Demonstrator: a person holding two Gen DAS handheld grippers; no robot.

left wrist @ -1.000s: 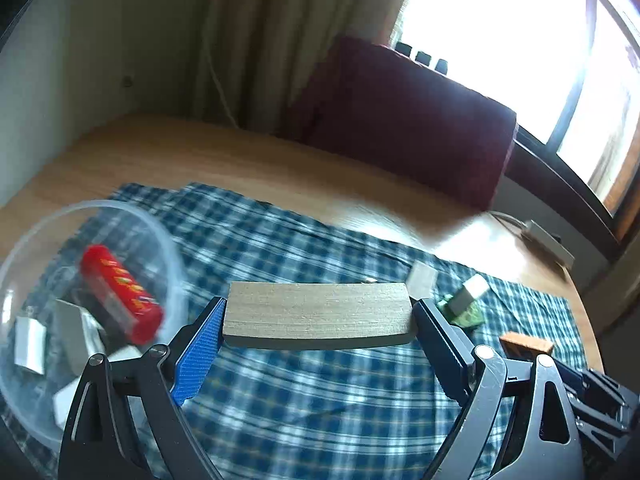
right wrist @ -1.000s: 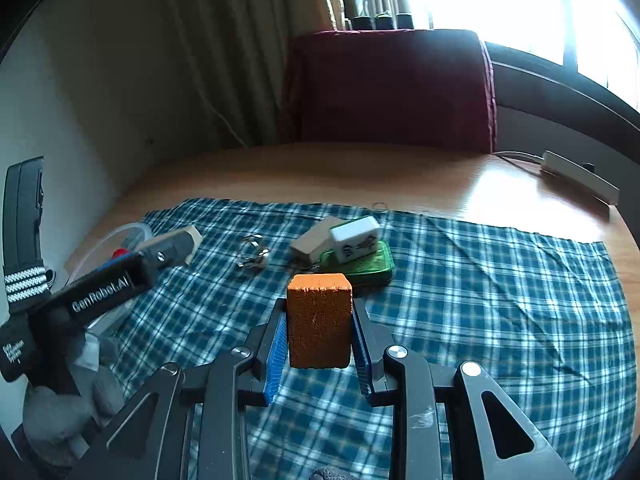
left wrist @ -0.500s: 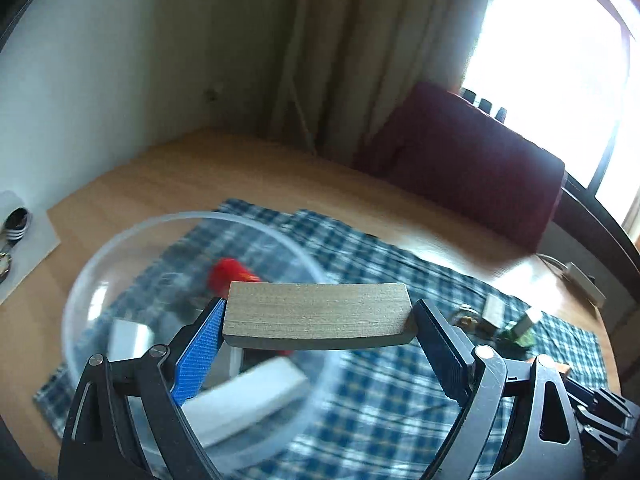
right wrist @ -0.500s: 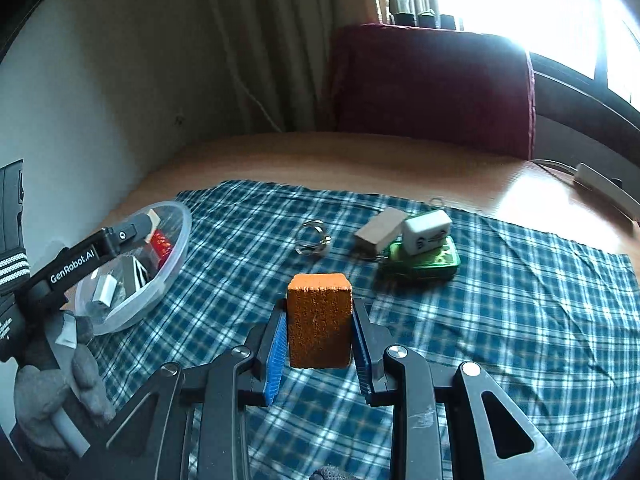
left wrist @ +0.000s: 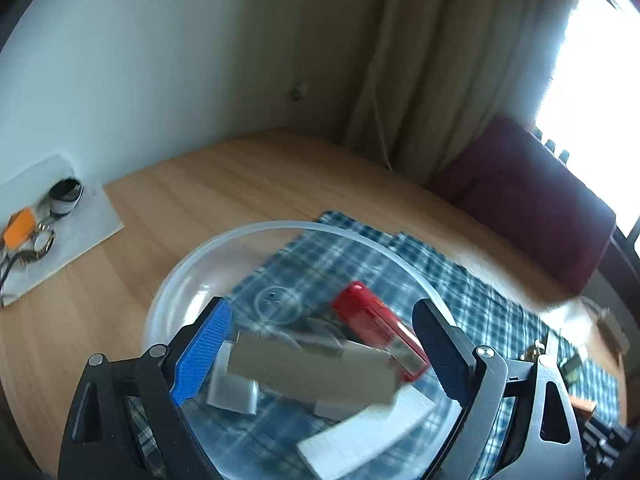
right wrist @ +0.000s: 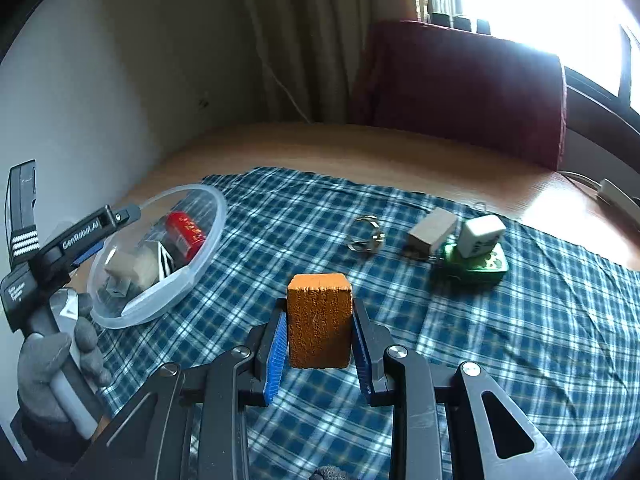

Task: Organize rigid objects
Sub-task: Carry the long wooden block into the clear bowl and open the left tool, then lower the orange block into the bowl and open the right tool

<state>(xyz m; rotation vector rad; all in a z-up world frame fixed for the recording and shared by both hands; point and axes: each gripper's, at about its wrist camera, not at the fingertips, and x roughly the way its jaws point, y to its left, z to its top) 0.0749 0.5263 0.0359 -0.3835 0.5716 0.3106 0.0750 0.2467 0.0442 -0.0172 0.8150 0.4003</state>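
Observation:
My left gripper (left wrist: 320, 312) hangs open over a clear plastic bowl (left wrist: 280, 226). A flat wooden block (left wrist: 312, 376), blurred and tilted, sits below its fingers inside the bowl, free of both pads. A red cylinder (left wrist: 372, 320) and white pieces (left wrist: 360, 436) also lie in the bowl. In the right wrist view the bowl (right wrist: 216, 216) stands at the cloth's left edge, with the wooden block (right wrist: 128, 266) inside and the left gripper (right wrist: 100, 224) above its rim. My right gripper (right wrist: 320, 306) is shut on an orange block (right wrist: 320, 320) held above the checked cloth (right wrist: 520, 340).
On the cloth lie a metal key ring (right wrist: 365, 233), a small wooden block (right wrist: 432, 230) and a white tile (right wrist: 480, 236) on a green box (right wrist: 476, 266). A maroon cushion (right wrist: 460, 92) lines the back. A white sheet (left wrist: 80, 232) with small items lies left of the bowl.
The left gripper swung left over the bowl and let go of the wooden block, which dropped into it. The right gripper kept the orange block and shifted slightly.

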